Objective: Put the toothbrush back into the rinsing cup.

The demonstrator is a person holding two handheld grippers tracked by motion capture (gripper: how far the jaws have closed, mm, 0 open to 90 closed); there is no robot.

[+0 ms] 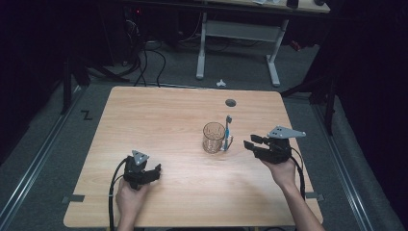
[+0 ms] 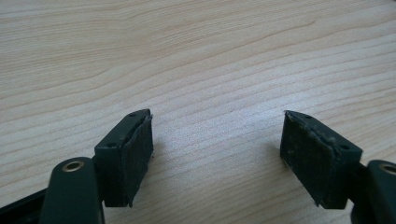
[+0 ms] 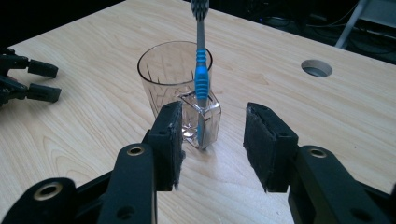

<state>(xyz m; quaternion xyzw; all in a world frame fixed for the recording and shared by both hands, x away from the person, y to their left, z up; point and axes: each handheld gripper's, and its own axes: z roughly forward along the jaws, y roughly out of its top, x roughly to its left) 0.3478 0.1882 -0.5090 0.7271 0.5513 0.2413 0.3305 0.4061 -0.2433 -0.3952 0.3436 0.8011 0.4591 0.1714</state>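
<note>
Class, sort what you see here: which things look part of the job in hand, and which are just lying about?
Likely part of the job:
- toothbrush, upright in the cup's side slot
- clear cup
- right gripper, open, facing them

Just lying about:
- round hole in the table
- white desk frame beyond
- left gripper, open over bare wood

The high camera sat above my side and looked forward and down over the whole surface (image 1: 159, 115), far enough off to take in the floor and a desk frame (image 1: 238, 41) beyond. The camera on my left hand-held gripper (image 2: 217, 149) pointed steeply down, very near the bare wood. The one on my right hand-held gripper (image 3: 212, 140) looked low across the surface at the glass (image 3: 175, 77) and toothbrush (image 3: 201, 74), close by, which the high view shared, along with the round hole (image 3: 316, 68) and my left hand-held gripper
</note>
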